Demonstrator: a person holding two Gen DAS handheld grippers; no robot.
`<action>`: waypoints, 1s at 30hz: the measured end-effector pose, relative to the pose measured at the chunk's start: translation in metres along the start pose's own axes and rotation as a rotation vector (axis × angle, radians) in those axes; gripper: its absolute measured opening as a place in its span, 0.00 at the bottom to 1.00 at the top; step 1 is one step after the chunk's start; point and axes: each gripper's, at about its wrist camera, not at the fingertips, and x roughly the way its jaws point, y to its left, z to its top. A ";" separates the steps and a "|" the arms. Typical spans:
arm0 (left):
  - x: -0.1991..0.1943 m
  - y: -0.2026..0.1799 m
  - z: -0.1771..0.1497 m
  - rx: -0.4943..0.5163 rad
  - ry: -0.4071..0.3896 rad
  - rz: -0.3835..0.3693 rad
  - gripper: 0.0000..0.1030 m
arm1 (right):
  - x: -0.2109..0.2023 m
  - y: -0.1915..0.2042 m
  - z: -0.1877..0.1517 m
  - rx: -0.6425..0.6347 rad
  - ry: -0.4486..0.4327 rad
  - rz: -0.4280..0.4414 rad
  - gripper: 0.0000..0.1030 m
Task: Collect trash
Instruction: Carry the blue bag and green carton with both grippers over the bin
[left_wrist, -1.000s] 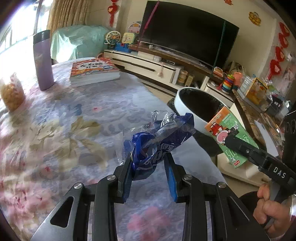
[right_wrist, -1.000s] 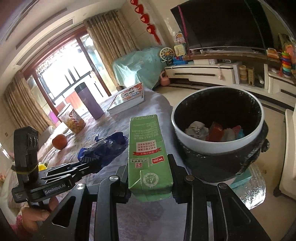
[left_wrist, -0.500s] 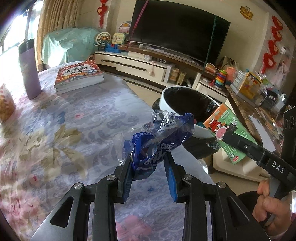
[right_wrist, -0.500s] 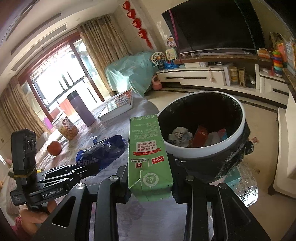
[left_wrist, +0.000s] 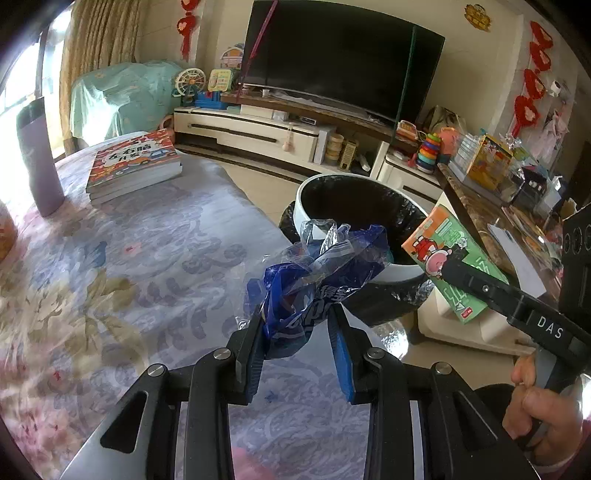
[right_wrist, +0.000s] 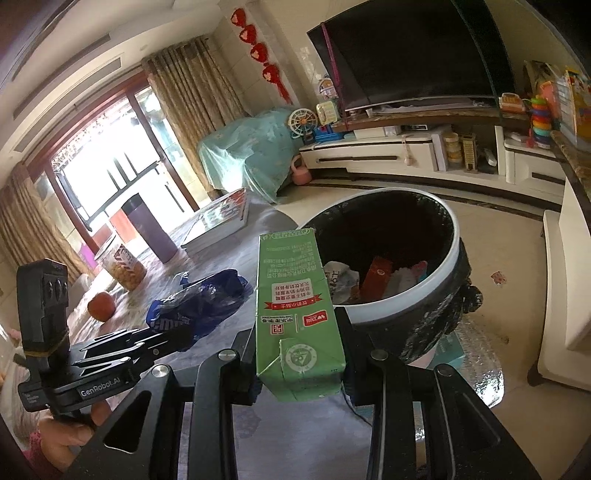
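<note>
Since both loads are bound for the bin (right_wrist: 456, 236) just ahead, the left gripper (left_wrist: 301, 345) pinches a crumpled blue wrapper (left_wrist: 317, 284) — the right gripper (right_wrist: 299, 363) clamps a green carton (right_wrist: 295, 295) — beside its rim.

My left gripper (left_wrist: 299, 332) has black arms, silver screws and blue pads; my right gripper (right_wrist: 299, 354) matches, "DAS" lettered along it. The sleeve (left_wrist: 565, 461) looks maroon, though blurred.
</note>
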 end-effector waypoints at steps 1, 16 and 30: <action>0.001 -0.001 0.001 0.001 0.001 -0.001 0.30 | -0.001 -0.001 0.000 0.000 0.000 -0.001 0.32; 0.008 -0.012 0.010 0.030 0.000 -0.007 0.31 | -0.004 -0.010 0.007 0.013 -0.017 -0.013 0.32; 0.015 -0.016 0.016 0.041 0.001 -0.015 0.31 | -0.005 -0.015 0.014 0.011 -0.026 -0.020 0.32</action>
